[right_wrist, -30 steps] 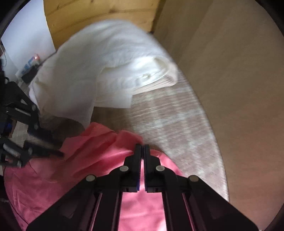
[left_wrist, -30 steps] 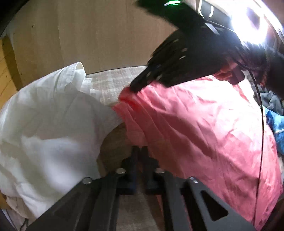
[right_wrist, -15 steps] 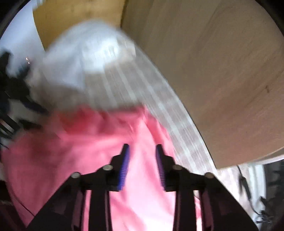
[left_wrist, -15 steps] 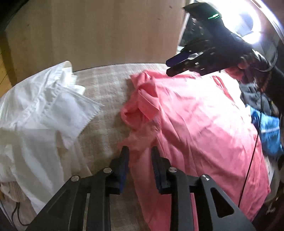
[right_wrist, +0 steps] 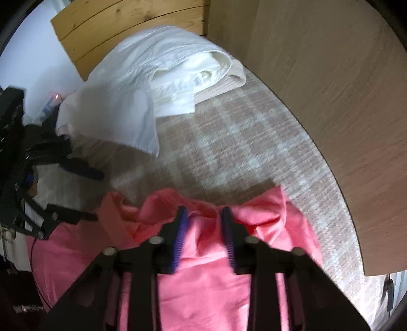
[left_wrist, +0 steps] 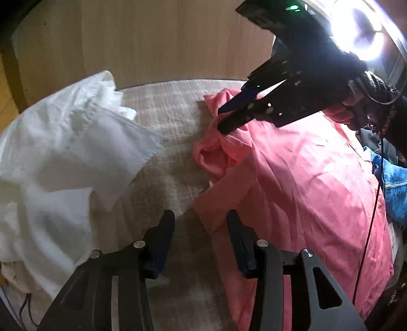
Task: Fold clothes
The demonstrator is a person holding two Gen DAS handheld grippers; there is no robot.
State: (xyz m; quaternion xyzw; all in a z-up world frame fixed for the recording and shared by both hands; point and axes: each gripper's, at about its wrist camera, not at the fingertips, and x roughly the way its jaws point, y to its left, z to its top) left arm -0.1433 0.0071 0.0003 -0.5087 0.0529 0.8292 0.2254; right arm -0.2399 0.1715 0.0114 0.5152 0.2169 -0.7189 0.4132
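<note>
Left tongs (left_wrist: 201, 224), clamped before, are opening off the pink shirt (left_wrist: 305, 183); right tongs (right_wrist: 203, 219) closing over it.

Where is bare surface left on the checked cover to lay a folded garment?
One free strip of checked cover runs between the white shirt and the pink shirt, up to the wooden board. The pink side is crowded: both grippers work there, and blue cloth lies beyond it.

A pale checked bed cover (right_wrist: 249, 152) meets a tan wood-grain panel (right_wrist: 330, 76). Left of that panel stands knotty pine boarding (right_wrist: 122, 23); a bright lamp (left_wrist: 361, 33) glares.
</note>
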